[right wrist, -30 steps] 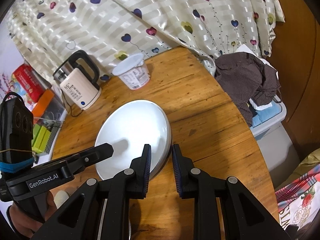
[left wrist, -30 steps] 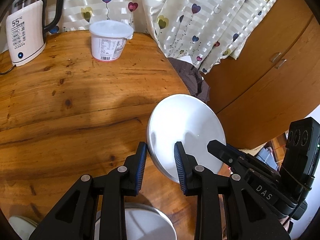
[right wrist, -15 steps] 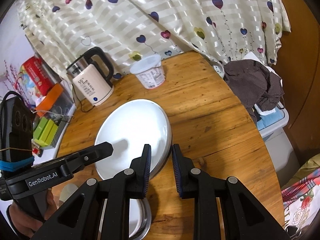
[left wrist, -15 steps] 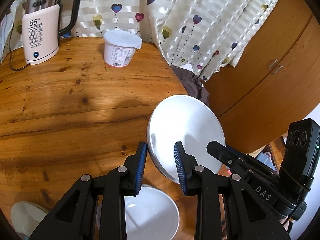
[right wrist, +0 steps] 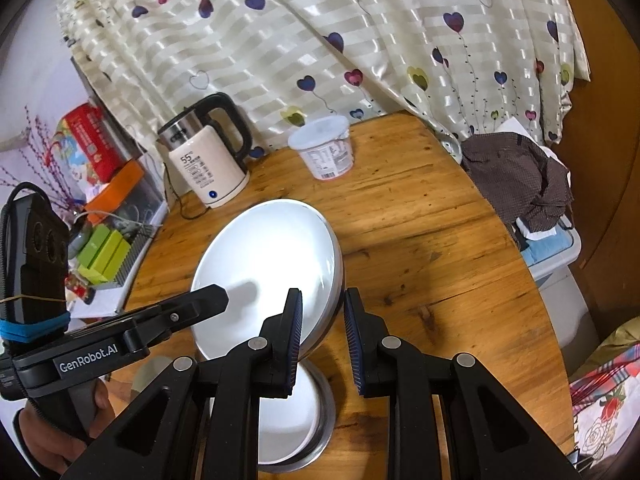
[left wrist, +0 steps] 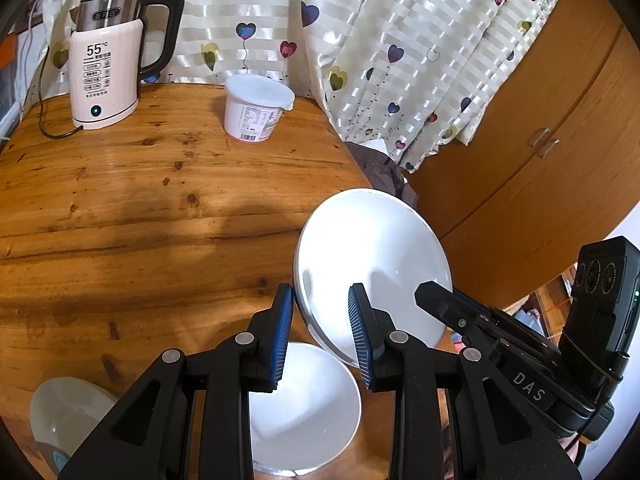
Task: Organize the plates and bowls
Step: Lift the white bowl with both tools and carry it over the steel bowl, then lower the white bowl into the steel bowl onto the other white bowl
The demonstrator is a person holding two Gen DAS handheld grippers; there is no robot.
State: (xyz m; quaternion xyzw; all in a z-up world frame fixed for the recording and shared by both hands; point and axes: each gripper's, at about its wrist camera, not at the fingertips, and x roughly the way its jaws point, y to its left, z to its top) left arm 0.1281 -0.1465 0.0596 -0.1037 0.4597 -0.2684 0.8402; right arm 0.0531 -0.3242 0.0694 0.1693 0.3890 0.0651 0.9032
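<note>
both hand-held grippers (left (left wrist: 320, 328), right (right wrist: 322, 330)) clamp white plate (left wrist: 376, 264) above table (left wrist: 140, 208).

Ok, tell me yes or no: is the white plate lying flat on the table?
No, the white plate is held tilted up off the wooden table, its rim gripped between the pads of the right hand-held gripper.

Bright, sharp frames with dark fisheye corners and bent edges — glare whitens the plate (right wrist: 272, 264) at centre, soft shadows streaking the table (left wrist: 120, 208) at left.

Opposed wrist views sharing plate (left wrist: 372, 264)
</note>
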